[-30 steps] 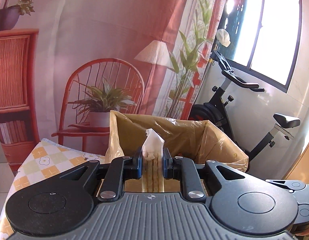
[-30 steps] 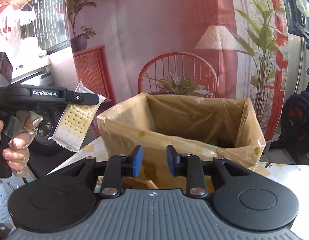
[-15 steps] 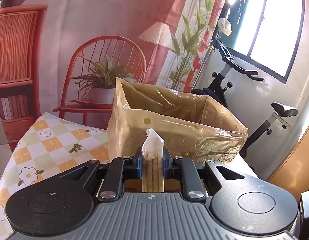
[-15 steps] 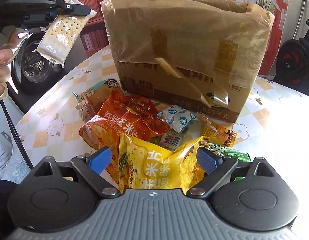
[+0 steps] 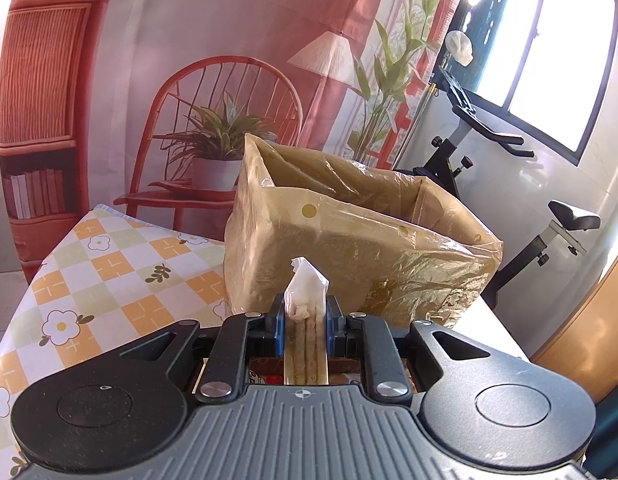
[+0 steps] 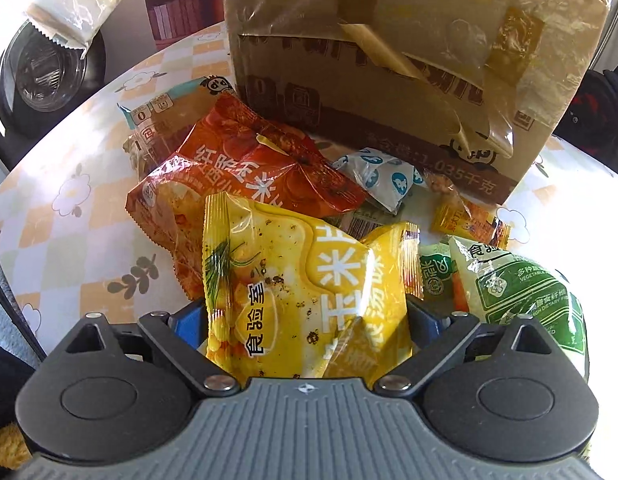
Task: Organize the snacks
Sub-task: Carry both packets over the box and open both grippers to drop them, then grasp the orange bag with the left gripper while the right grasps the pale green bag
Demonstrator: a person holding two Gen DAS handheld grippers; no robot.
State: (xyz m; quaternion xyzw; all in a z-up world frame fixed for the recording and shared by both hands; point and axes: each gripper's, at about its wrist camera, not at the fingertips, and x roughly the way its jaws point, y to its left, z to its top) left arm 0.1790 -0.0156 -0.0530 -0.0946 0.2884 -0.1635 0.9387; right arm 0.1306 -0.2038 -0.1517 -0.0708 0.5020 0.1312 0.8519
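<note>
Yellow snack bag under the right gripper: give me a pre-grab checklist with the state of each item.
1. Yellow snack bag between the right gripper jaws: ok.
2. Jaws closing, pads pressing the bag: cannot tell.
3. Orange bag clear of the pads: cannot tell, it lies partly under the yellow one.
4. Left gripper shut on the cracker pack: ok.
5. Lined box open at the top: ok.

Bright window glare, sharp, fisheye-curved edges
</note>
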